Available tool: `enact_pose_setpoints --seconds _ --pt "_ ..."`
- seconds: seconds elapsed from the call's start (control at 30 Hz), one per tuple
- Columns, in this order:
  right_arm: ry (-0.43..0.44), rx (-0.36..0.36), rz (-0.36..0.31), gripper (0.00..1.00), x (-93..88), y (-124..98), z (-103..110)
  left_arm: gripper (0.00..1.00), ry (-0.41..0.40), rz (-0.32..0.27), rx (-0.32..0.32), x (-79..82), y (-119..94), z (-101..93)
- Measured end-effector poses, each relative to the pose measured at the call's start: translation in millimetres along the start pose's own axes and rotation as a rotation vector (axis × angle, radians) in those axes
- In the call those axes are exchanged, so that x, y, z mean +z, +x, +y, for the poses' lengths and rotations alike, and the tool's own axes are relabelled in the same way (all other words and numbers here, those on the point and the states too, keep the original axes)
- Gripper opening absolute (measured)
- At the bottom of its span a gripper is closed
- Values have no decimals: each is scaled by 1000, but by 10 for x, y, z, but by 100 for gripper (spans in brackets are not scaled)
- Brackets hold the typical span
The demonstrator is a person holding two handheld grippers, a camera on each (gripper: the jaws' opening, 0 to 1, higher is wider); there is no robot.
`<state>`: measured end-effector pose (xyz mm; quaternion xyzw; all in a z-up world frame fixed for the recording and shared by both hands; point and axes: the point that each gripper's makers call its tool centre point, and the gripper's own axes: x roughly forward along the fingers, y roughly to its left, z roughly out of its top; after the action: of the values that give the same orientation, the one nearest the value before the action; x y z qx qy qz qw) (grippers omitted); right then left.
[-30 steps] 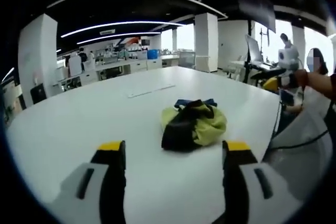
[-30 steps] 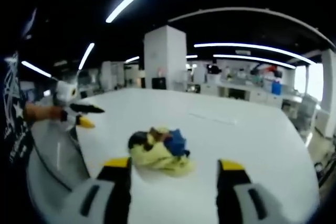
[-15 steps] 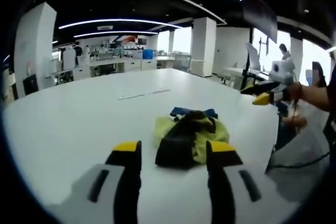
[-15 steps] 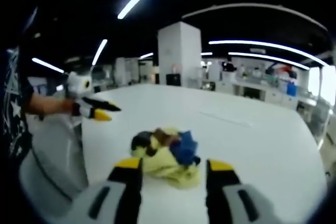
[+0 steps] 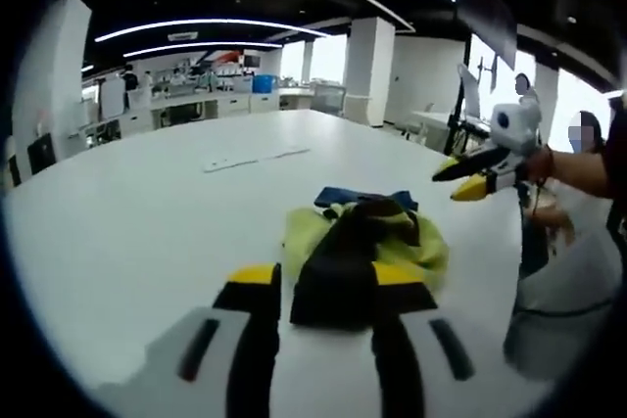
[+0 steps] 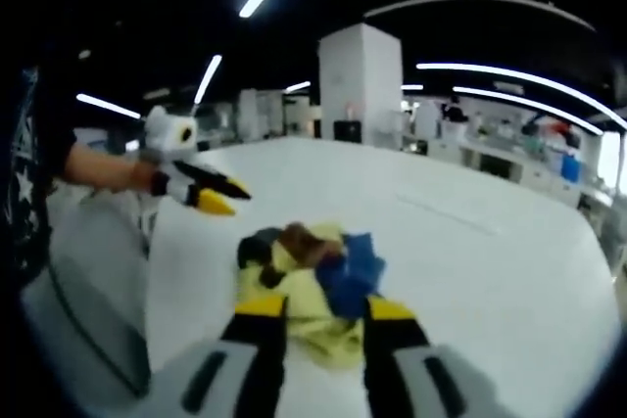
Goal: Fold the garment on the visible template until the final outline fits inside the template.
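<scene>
A crumpled garment (image 5: 364, 247), yellow-green with black and blue parts, lies bunched on the white table (image 5: 127, 212). My left gripper (image 5: 325, 276) points at it from short of it, its yellow-tipped jaws open with a narrow gap and nothing held. In the right gripper view the same garment (image 6: 312, 266) lies ahead of my right gripper (image 6: 323, 306), also open with a narrow gap. The left gripper (image 6: 217, 197) hovers to the garment's left, off the cloth. The right gripper (image 5: 470, 173) hangs in the air right of the garment.
A thin pale mark (image 5: 253, 157) runs across the table beyond the garment. The person's forearm (image 5: 580, 159) reaches in from the right, with a grey chair (image 5: 563, 301) below it. A dark sleeve (image 6: 29, 193) is at the left. Desks and pillars stand far behind.
Both grippers have come closer to the garment, and the jaws of each have narrowed from wide open to a small gap. The garment has not moved.
</scene>
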<state>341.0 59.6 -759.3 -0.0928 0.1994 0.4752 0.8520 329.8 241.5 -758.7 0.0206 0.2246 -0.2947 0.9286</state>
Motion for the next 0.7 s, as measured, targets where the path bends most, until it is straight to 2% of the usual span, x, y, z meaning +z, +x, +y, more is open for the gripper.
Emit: enact_pose_setpoints --seconds 0.27,0.5,0.7 --pt "4 20 29 18 -80 194 -103 24 11 49 -17 -96 234 57" --pt "4 34 61 14 -175 292 -131 22 5 91 -56 -298 386 100" --pt "0 32 81 9 -231 313 -141 14 25 175 -82 -445 433 18"
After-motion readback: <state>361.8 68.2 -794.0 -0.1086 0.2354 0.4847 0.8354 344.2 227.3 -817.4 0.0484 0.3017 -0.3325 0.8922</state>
